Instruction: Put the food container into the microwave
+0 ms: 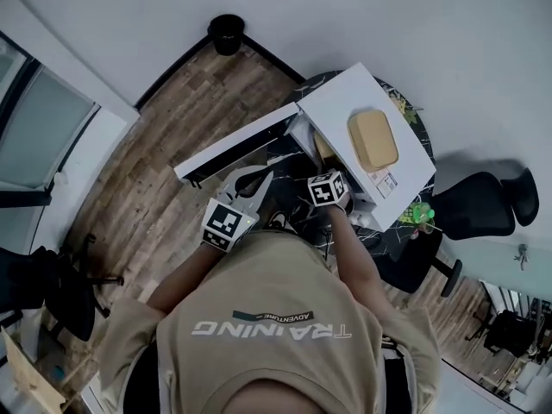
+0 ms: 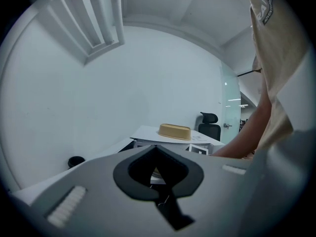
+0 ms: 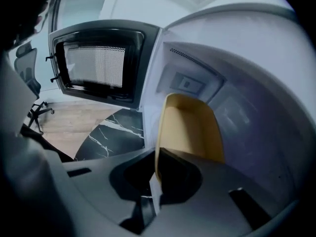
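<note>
As right hand-held gripper (image 3: 157, 154) is pinching the prob. light, bendy food container (image 3: 190, 132) by its rim, left hand-held gripper (image 2: 156, 147) is hanging closed, empty.

Soft, even light fills the head view. Only a faint grey shadow lies beside the black chair (image 1: 483, 205) at right, and straight edges bow toward the frame's rim. Both gripper views sit in a round frame with black corners. In the left gripper view a ceiling light (image 2: 94, 23) brightens the pale wall, while the near left tool (image 2: 156, 149) is blurred. The right gripper view is dimmer and bluish inside the microwave (image 3: 237, 107); the right tool (image 3: 157, 154) and food container (image 3: 190, 127) look soft.
</note>
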